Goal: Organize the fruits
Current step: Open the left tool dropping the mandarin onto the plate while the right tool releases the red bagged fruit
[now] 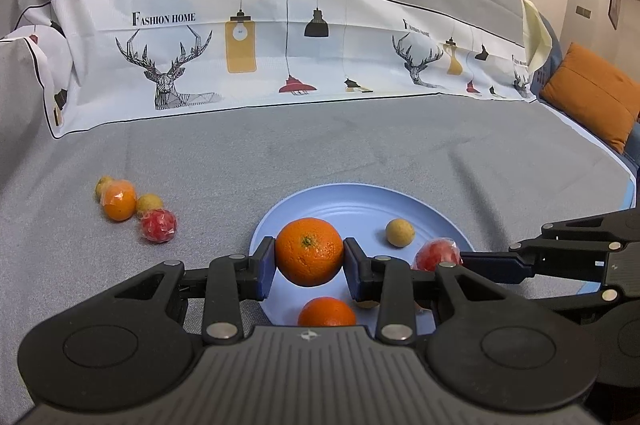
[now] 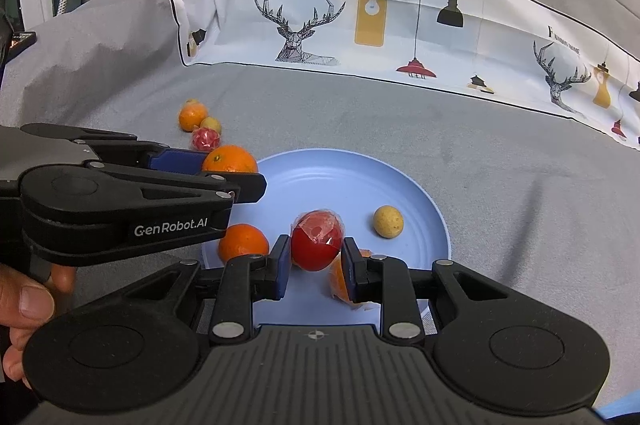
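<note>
Pale blue, the plate (image 1: 352, 201) is your landmark here, lying on a grey cloth-covered sofa seat rather than any counter. Your left claw (image 1: 309, 261) is clenched on a large orange (image 1: 309, 251), both pads pressed to its sides, and it hangs over the near-left part of the plate — a sensible spot, I judge, since letting go there would drop it among the fruit already gathered. Your right claw (image 2: 316, 257) is clamped on a red fruit in clear wrap (image 2: 317, 240), over the near-middle of the plate, likely for the same reason. On the plate sit a small yellow-brown fruit (image 2: 388, 221) toward its far right and a second orange (image 2: 243, 243) at its near-left edge. Off the plate, to its far left on the cloth, a cluster waits: a wrapped orange (image 1: 119, 205), another red wrapped fruit (image 1: 158, 225) and two small yellowish ones — so the sorting looks roughly half done. Some things you cannot read well: an orange piece just behind the right claw's right pad (image 2: 338, 281) is mostly covered, and whether it is a whole fruit or a segment is unclear. The plate's near rim is cut off by both claw bodies, and one yellowish fruit in the cluster is half hidden behind the wrapped orange.
</note>
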